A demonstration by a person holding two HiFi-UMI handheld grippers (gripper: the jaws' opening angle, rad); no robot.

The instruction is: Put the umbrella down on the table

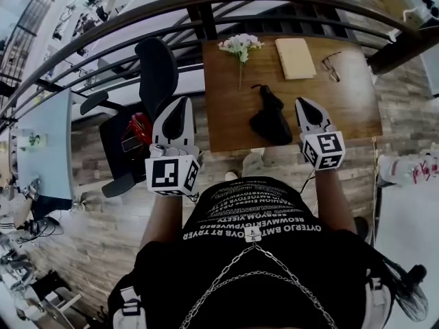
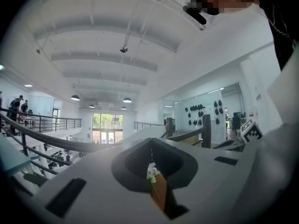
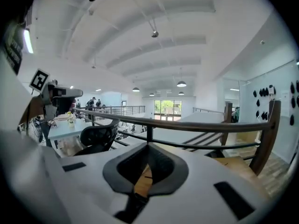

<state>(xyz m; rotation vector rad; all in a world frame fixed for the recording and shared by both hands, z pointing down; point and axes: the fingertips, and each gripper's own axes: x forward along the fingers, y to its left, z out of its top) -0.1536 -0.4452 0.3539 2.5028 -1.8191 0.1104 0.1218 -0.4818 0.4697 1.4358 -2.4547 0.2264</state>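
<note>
Black umbrella (image 1: 269,115) lies flat on the table (image 1: 357,108), toward its near edge, so the job looks done. Your left gripper (image 1: 184,102) and right gripper (image 1: 301,102) are pinched together, empty, off the table's near side. Swing the right one low and you could knock the umbrella off.

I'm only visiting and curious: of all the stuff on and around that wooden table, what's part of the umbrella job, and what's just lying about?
Part of the job:
- black umbrella, already lying on the table
- wooden table
- left gripper and right gripper, both shut and empty

Just lying about:
- flowers
- tan notebook
- glasses
- office chair
</note>
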